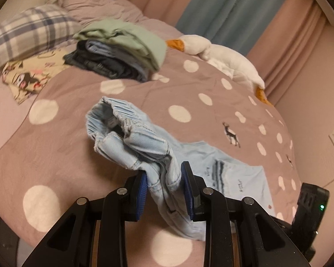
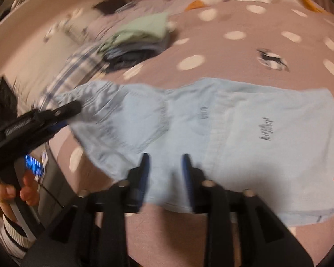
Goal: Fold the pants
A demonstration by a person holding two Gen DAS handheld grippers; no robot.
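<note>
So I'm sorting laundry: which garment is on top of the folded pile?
The pale green garment; below it lie light blue and dark denim pieces.

Dim, warm pinkish indoor light in both views, no glare. Fisheye bends edges, dark vignette at corners. Right wrist view heavy motion blur thruout; left view sharper, soft blur beyond its claw. Soft shadow under right claw (image 2: 164, 173) on pants (image 2: 244, 133).

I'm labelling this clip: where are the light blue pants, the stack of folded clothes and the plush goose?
light blue pants (image 2: 244, 138): right wrist view, flat leg panel.
stack of folded clothes (image 1: 122, 49): left wrist view, green top layer.
plush goose (image 1: 222, 55): left wrist view, white body.
</note>
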